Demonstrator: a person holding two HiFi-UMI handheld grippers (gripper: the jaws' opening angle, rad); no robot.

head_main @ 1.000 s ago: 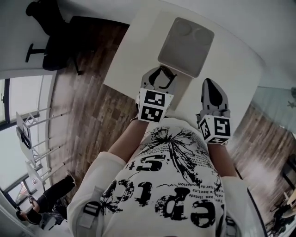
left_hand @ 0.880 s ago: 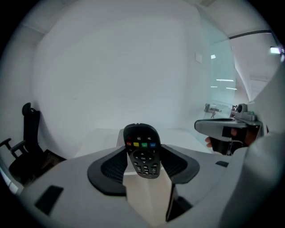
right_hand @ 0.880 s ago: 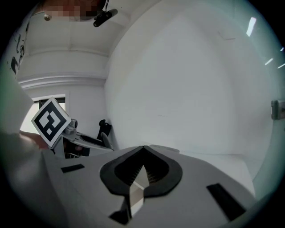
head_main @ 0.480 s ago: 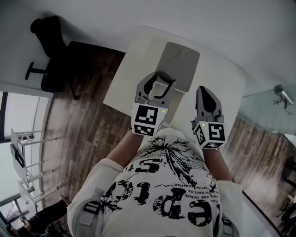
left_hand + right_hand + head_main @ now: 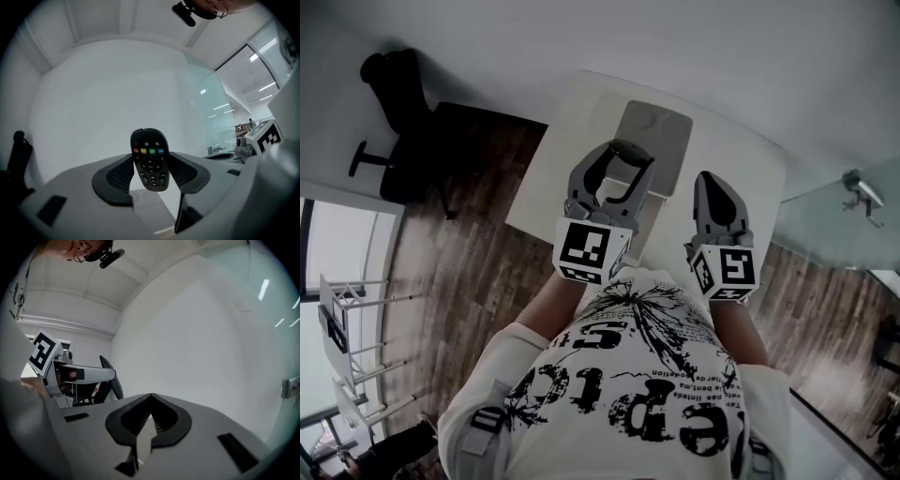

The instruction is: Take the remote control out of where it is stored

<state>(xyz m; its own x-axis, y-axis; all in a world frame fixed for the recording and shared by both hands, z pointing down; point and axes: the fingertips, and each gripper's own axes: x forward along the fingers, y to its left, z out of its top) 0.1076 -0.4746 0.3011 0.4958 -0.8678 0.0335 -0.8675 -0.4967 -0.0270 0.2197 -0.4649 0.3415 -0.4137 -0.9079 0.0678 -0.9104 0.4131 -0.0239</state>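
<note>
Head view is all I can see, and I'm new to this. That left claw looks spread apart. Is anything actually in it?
Observer: Yes. In the left gripper view, the left gripper is clamped on a black remote control, with one pad on each side.
Operator: Which way is it facing?
Observer: It stands upright with the button side toward the camera. A row of coloured buttons runs near its top.
Operator: And the other claw?
Observer: The right gripper holds nothing. In its own view the jaw tips touch, and there is only a plain wall beyond them.
</note>
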